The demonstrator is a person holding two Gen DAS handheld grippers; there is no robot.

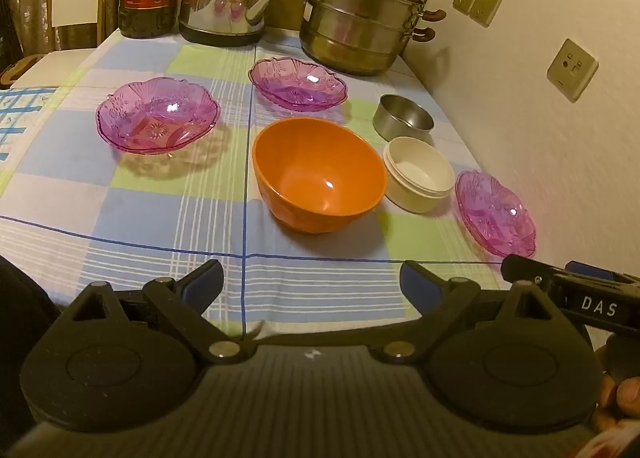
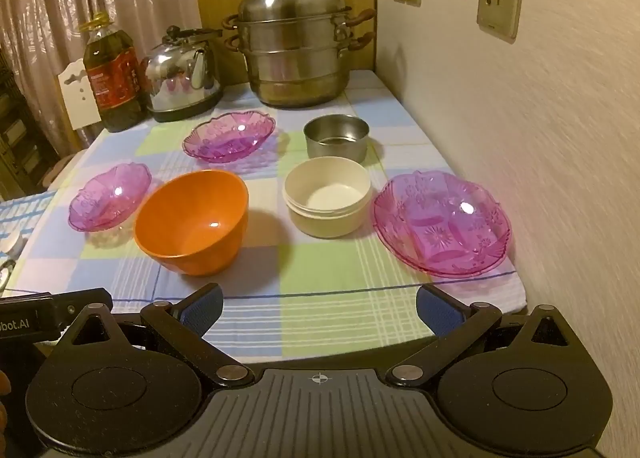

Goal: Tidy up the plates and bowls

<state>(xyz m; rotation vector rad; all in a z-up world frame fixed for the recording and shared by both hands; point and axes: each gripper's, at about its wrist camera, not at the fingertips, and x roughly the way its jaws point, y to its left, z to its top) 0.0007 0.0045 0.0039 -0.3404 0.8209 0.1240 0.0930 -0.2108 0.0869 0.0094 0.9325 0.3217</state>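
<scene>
step: start of sorting, nothing stacked yet; all dishes sit apart on the checked tablecloth
left gripper: spread wide, holding nothing, hovering over the near table edge, facing the orange bowl
right gripper: also spread wide, empty, near edge, between orange bowl and near pink plate
pink plates: three; near one by the wall, far one in front of the kettle, left one just beside the orange bowl
bowls: orange bowl centre-front, cream bowl to its right, steel bowl right behind cream one, close, can't tell if touching
contents: every plate and bowl looks empty; steamer pot lidded, inside hidden
background: oil bottle, not part of the job
next move (judgement): likely pick one pink plate by its rim and set it on another; thin fluted rim needs a shallow pinch, plastic may slip
bowls after (judgement): cream probably nests in orange
</scene>
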